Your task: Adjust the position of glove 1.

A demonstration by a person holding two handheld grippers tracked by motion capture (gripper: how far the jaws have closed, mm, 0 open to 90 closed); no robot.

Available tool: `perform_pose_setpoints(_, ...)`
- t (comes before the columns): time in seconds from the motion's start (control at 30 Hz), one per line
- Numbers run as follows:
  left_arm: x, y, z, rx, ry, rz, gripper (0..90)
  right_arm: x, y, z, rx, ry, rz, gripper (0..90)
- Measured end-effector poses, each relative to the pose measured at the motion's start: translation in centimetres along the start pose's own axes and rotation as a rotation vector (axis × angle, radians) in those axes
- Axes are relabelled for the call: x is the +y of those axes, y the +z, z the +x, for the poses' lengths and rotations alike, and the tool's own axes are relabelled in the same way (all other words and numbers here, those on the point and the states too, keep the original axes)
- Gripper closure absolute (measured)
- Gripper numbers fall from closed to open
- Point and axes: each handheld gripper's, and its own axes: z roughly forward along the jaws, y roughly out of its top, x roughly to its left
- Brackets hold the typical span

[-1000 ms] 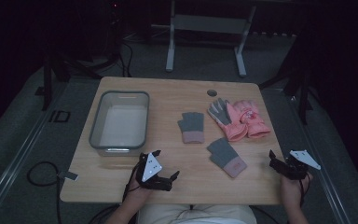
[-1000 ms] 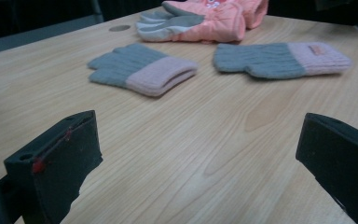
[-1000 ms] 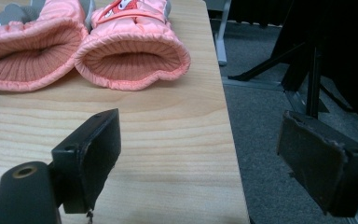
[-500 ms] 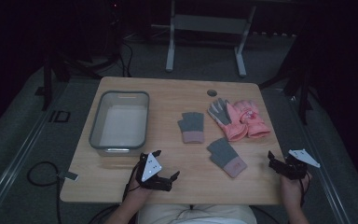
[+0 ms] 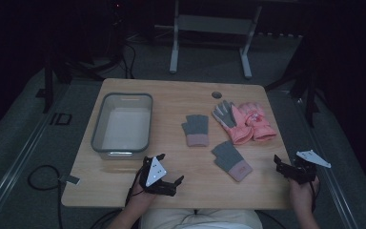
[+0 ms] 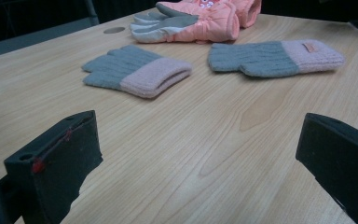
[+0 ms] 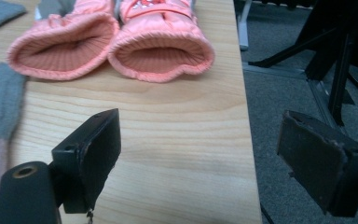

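Two grey knit gloves with pink cuffs lie flat on the wooden table (image 5: 171, 95), one in the middle (image 5: 196, 130) and one nearer the front (image 5: 231, 160). A pair of pink padded gloves (image 5: 245, 121) lies at the back right, cuffs toward me. My left gripper (image 5: 167, 174) rests open at the front edge, facing the knit gloves (image 6: 137, 72) (image 6: 275, 57), nothing between its jaws (image 6: 200, 140). My right gripper (image 5: 282, 168) stands open at the front right corner, aimed at the pink cuffs (image 7: 161, 51). Its right-hand jaw hangs past the table edge (image 7: 203, 135).
A clear plastic bin (image 5: 122, 125) stands at the left of the table with nothing visible inside. A round cable hole (image 5: 216, 94) sits near the back edge. A metal stand (image 5: 209, 28) rises behind the table. A cable (image 5: 43, 176) lies on the grey floor at left.
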Motion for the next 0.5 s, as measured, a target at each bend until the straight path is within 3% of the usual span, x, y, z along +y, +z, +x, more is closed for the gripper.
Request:
perform_pose_setpoints(0.27,0.0,0.0,0.0,-0.002,0.000,0.000,0.0,1.5,0.1,1.5,0.013,-0.041,-0.026,12.2)
perform_pose_setpoints(0.3,0.0,0.0,0.0,-0.002,0.000,-0.001,0.0,1.8,0.2,1.7,0.024,-0.042,-0.027,14.1)
perform_pose_setpoints(0.33,0.0,0.0,0.1,-0.003,0.001,-0.002,0.0,2.5,0.5,2.2,0.069,-0.043,0.003,14.7)
perform_pose_setpoints(0.5,0.0,0.0,0.1,-0.004,-0.004,-0.002,0.0,4.4,0.8,3.4,0.121,-0.041,0.021,15.1)
